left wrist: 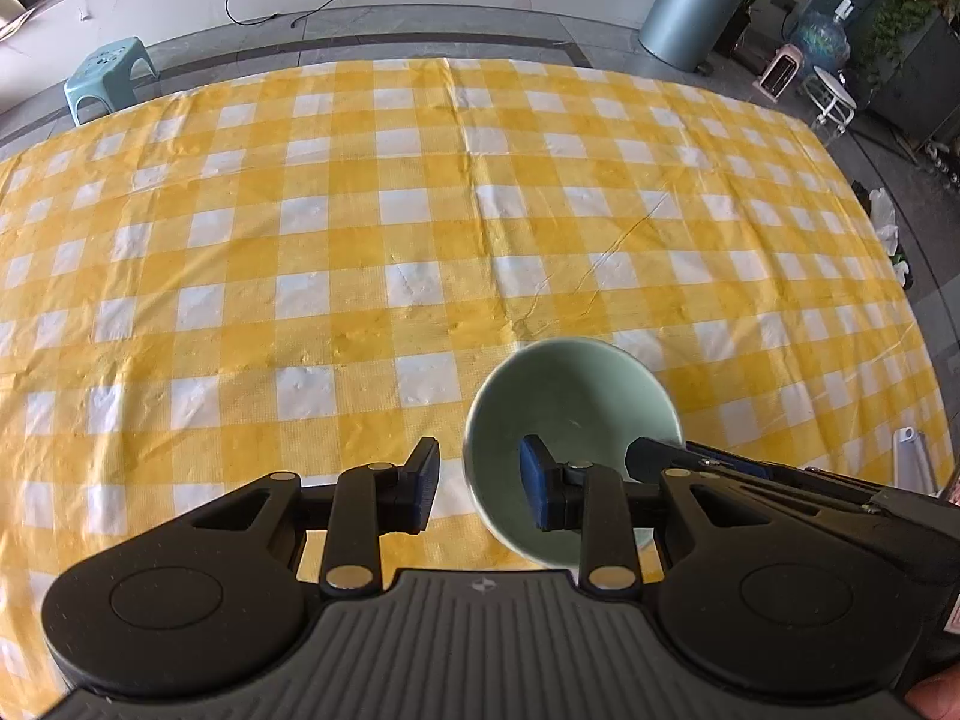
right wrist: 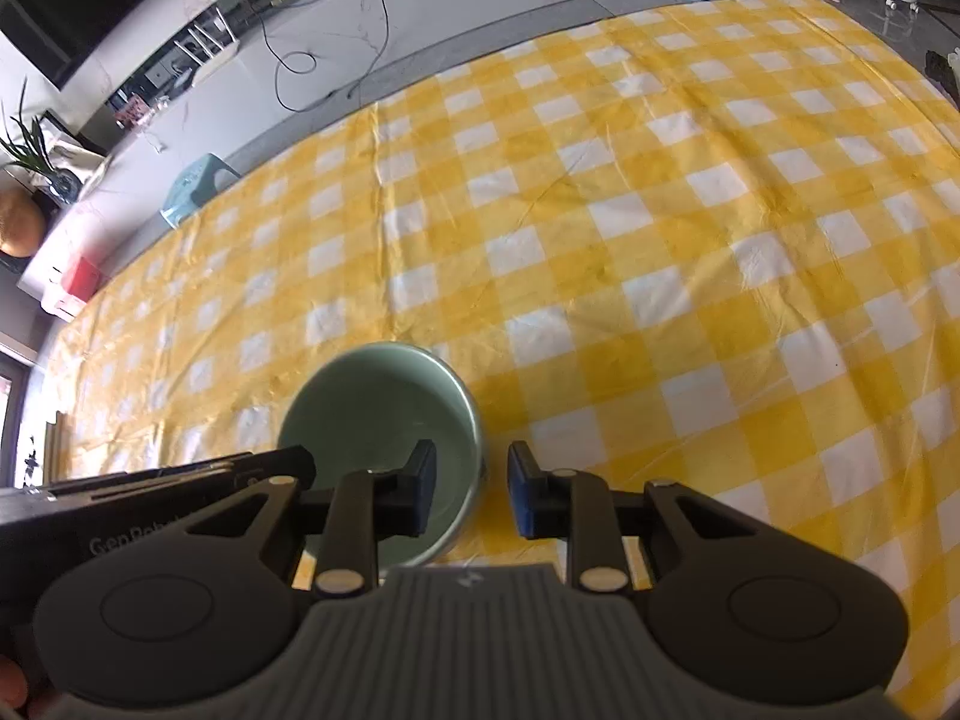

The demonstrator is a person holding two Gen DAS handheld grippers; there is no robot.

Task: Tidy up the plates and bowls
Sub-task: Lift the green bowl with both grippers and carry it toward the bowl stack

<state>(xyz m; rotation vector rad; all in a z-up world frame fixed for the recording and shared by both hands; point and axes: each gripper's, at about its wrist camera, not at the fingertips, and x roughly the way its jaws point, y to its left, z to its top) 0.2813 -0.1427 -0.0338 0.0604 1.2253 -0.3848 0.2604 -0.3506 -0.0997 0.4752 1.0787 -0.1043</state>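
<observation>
I have both grippers down over one pale green bowl [left wrist: 570, 402] on the yellow checked tablecloth [left wrist: 360, 240], close to the table's near edge and somewhat toward its right side. The rest of the cloth in both wrist views is bare; I see no plates and no second bowl, so I cannot judge how much has already been sorted. My guess is that this bowl is the piece in hand and that any stacking or placing is yet to be done.

The left gripper [left wrist: 480, 489] straddles the bowl's left wall: one blue pad is inside, the other outside over the cloth. The jaws stand at a narrow gap, and I cannot tell whether the pads press on the rim. The right gripper [right wrist: 471, 495] straddles the opposite wall in the same way, jaws narrow, with a sliver of cloth visible between the outer pad and the rim, so I read it as not yet clamped.

The bowl looks empty: smooth glaze inside, nothing lying in it. It sits upright, though motion blur softens the rim in both views.

Next I need a firm pinch before any lift.
</observation>
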